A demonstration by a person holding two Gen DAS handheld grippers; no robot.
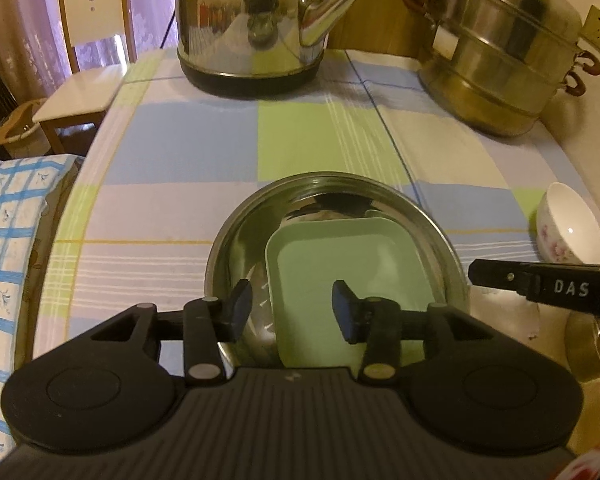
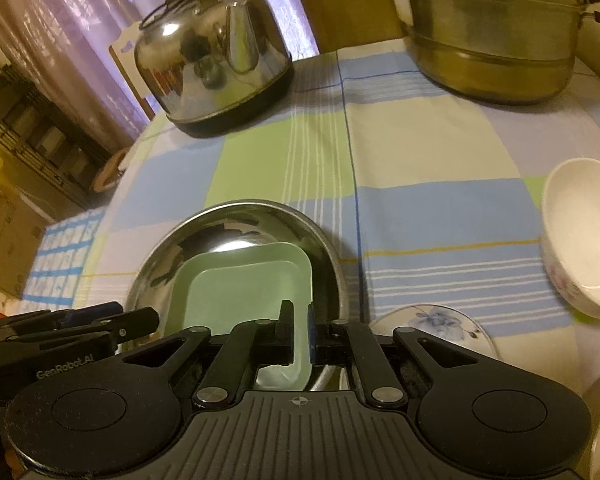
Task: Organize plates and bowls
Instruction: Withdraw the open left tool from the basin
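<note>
Green square plate [image 1: 340,276] sits nested in steel bowl [image 1: 240,236]; L gripper [image 1: 292,312] jaws apart, empty, above it; R gripper [image 2: 300,332] slightly apart astride plate's near-right rim, nearer white bowl [image 2: 584,240] to its right.

Table [image 1: 188,168]: covered by a checked cloth in blue, green and cream. Beyond its far left corner, a white-and-wood chair [image 1: 88,52]. Behind the chair, pale purple curtains [image 1: 20,12] glowing with light. Left of the table, a dark shelving rack [image 2: 32,120]. Right of it, a wall socket [image 1: 598,26].
</note>
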